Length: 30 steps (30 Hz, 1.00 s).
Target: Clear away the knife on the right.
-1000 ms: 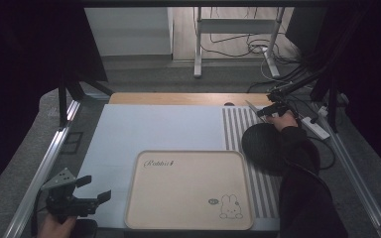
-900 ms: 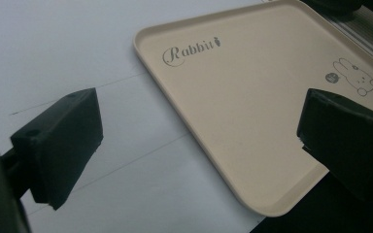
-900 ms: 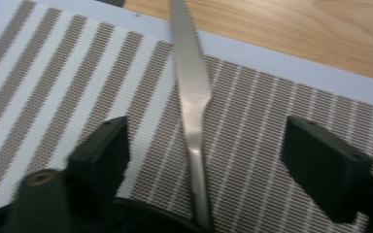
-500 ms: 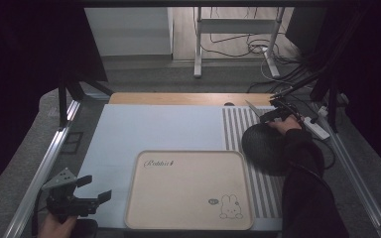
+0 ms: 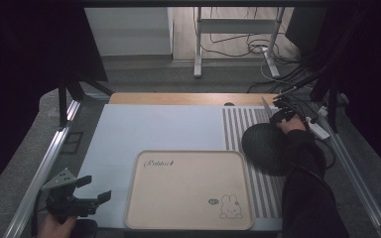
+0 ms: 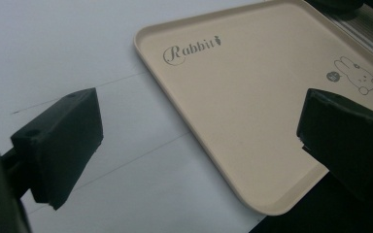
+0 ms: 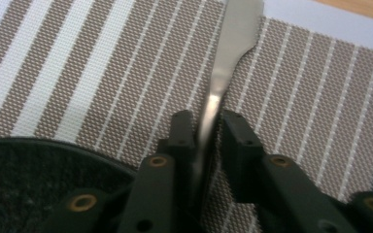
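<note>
High view: a pale blue mat [image 5: 154, 130] covers most of the tabletop [image 5: 188, 98], whose bare wooden strip runs along the far edge, upper centre of the frame. A beige tray [image 5: 188, 191] printed "Rabbit" with a small rabbit drawing lies at lower centre, its near edge close to the tabletop's near edge; the mat above and to the left of the tray is open surface. A brown-and-white striped placemat [image 5: 238, 130] occupies the right part of the frame, and a dark round mat [image 5: 264, 145] rests on it, just beside the tray's upper right corner. The left gripper [image 5: 82, 198], at lower left, is held at the mat's near left corner, apart from the tray; in the left gripper view its fingers [image 6: 60, 141] stand wide apart and hold nothing, with the tray's rounded rim [image 6: 291, 208] between them. The right gripper [image 5: 278, 113], at upper right, sits by the striped placemat's far right edge, with a sleeve [image 5: 305, 163] trailing down the frame. In the right gripper view its fingers [image 7: 182, 127] are closed narrowly on a flat, shiny metal utensil [image 7: 233, 39], which extends upward in the frame over the placemat and widens toward its far end; the dark round mat's edge shows at lower left of that view.
</note>
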Each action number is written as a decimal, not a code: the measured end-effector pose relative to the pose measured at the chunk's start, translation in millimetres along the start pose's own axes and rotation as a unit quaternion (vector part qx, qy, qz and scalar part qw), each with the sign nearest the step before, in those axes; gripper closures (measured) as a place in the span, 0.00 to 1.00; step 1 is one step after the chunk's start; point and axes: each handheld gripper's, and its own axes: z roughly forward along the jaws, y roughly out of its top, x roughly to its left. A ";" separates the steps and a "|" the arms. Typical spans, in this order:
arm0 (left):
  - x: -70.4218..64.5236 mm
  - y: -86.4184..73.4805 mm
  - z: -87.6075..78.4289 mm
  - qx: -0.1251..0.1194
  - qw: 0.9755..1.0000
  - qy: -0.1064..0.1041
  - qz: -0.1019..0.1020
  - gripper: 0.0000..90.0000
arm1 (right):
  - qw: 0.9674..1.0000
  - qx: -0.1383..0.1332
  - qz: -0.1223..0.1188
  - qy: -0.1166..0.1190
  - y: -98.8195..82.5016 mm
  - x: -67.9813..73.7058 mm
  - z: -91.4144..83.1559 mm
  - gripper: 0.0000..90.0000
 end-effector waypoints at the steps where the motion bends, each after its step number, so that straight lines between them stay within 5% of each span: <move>1: 0.0 0.0 0.0 0.000 1.000 0.000 0.000 0.04 | 1.000 0.003 0.010 0.001 -0.6 -1.8 -0.6 0.89; 7: -0.1 0.2 0.2 -0.001 1.000 0.000 -0.001 0.04 | 1.000 0.010 -0.007 0.015 -1.7 -7.7 -2.5 0.89; 13: 0.2 0.5 0.4 0.000 1.000 -0.001 -0.002 0.04 | 1.000 0.002 -0.025 -0.009 -4.4 -13.9 -7.7 0.89; 23: 0.3 0.6 0.4 -0.001 1.000 -0.001 -0.002 0.04 | 0.999 -0.010 -0.004 -0.033 -12.9 -35.9 -24.6 0.89; 30: 0.2 1.2 1.1 0.001 1.000 0.000 -0.002 0.04 | 1.000 -0.026 0.011 -0.001 -18.7 -39.6 -46.9 0.89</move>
